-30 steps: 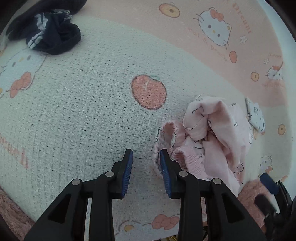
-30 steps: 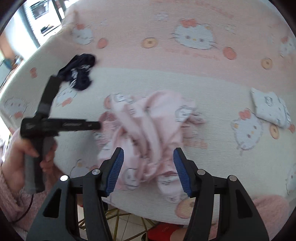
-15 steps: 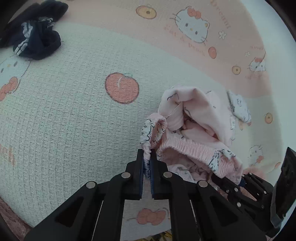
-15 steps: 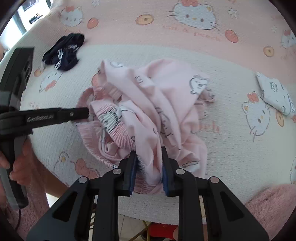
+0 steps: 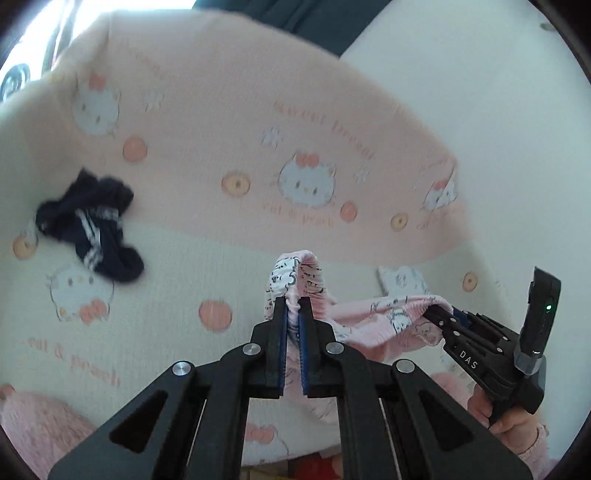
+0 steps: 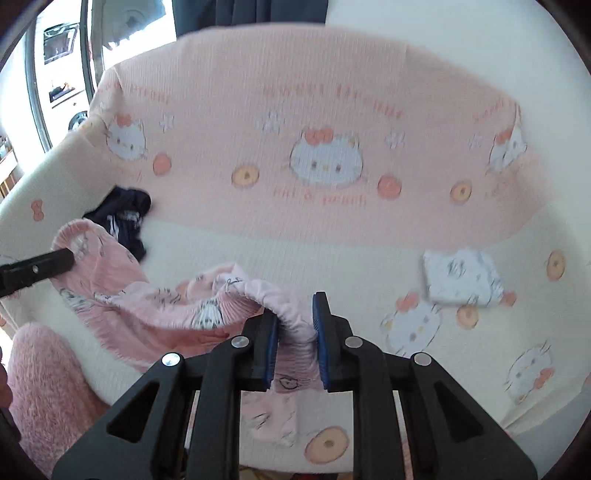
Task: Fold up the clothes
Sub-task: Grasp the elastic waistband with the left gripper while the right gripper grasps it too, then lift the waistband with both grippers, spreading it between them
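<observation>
Above the near edge of the table (image 6: pixel 424 236) we hold the pink garment (image 6: pixel 155 314) by its elastic band: the left claw (image 5: pixel 292 314) is pinched tight on one bunch, and the right claw (image 6: pixel 295 317) is closing on another. We judge the thicker bunch on the right could slip free while that grip is loose, dropping one side. A cat-print blanket (image 5: pixel 207 122) covers the table, with a dark garment (image 5: pixel 92 229) far left, a small folded piece (image 6: pixel 461 277) right, and a window (image 6: pixel 62 62) behind.

White wall (image 6: pixel 461 40), dark curtain (image 6: pixel 251 13), bright window (image 6: pixel 62 55) at left, daylight
</observation>
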Demonstrator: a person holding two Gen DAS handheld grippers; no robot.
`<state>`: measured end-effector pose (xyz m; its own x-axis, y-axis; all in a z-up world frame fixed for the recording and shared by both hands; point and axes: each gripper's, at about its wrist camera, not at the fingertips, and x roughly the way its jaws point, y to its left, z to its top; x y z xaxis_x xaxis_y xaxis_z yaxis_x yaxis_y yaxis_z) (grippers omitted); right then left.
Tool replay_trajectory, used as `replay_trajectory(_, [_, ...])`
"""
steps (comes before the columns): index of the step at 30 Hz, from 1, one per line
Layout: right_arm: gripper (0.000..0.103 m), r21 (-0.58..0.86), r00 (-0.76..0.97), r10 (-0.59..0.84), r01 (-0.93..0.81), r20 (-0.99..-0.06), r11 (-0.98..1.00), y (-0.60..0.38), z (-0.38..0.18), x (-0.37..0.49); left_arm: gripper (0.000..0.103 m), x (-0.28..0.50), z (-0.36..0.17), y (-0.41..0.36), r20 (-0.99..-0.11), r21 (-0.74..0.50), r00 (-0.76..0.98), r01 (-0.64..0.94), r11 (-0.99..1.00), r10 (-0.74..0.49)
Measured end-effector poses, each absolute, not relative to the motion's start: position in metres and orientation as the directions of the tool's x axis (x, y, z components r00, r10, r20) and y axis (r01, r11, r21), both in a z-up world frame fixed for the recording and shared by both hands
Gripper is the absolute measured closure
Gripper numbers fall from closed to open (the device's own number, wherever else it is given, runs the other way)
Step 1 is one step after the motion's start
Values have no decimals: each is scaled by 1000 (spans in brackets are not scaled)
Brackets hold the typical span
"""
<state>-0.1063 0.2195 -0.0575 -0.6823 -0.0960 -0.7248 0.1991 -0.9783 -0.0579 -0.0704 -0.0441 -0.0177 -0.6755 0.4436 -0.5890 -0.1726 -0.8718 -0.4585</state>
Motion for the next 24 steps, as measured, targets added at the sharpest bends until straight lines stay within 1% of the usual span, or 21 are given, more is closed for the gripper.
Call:
replay_trajectory(3, [86, -34, -729, -135, 212, -671, -977, 227, -8, -111, 97, -67, 34, -47, -533, -381, -746, -211, -900, 400])
replay_trajectory(4, [86, -36, -743, -136, 210, -655, -977, 226, 1, -109, 97, -64, 46, -46, -522, -350, -765, -212, -913, 377])
replay_trajectory(7, [86, -55, -778, -114, 187, -618, -981, 225, 19, -96, 97, -63, 61, -50, -501, -339, -789, -199, -919, 356])
replay_trajectory(9, [86, -22, -780, -134, 187, -612, -982, 231, 34, -92, 97, -65, 68, -54, -495, -329, -801, -187, -926, 337])
replay_trajectory(12, [86, 126, -769, -247, 215, -589, -968, 249, 52, -90, 97, -69, 84, -56, -486, -265, -829, -161, -951, 276])
replay_trajectory(15, [86, 170, -798, -253, 190, -548, -967, 261, 70, -85, 97, -64, 102, -61, -448, -249, -858, -152, -957, 252])
replay_trajectory(17, [85, 183, -797, -243, 169, -553, -968, 266, 71, -86, 97, -61, 104, -64, -443, -239, -866, -136, -962, 232])
replay_trajectory(20, [85, 203, -788, -249, 160, -563, -966, 272, 66, -85, 97, -55, 89, -68, -472, -272, -842, -143, -951, 262])
replay_trajectory(22, [85, 196, -795, -238, 153, -558, -969, 273, 64, -81, 97, -47, 64, -65, -527, -291, -803, -136, -947, 277])
replay_trajectory(24, [85, 195, -788, -234, 148, -570, -970, 273, 55, -80, 97, -43, 24, -61, -611, -319, -727, -136, -938, 314])
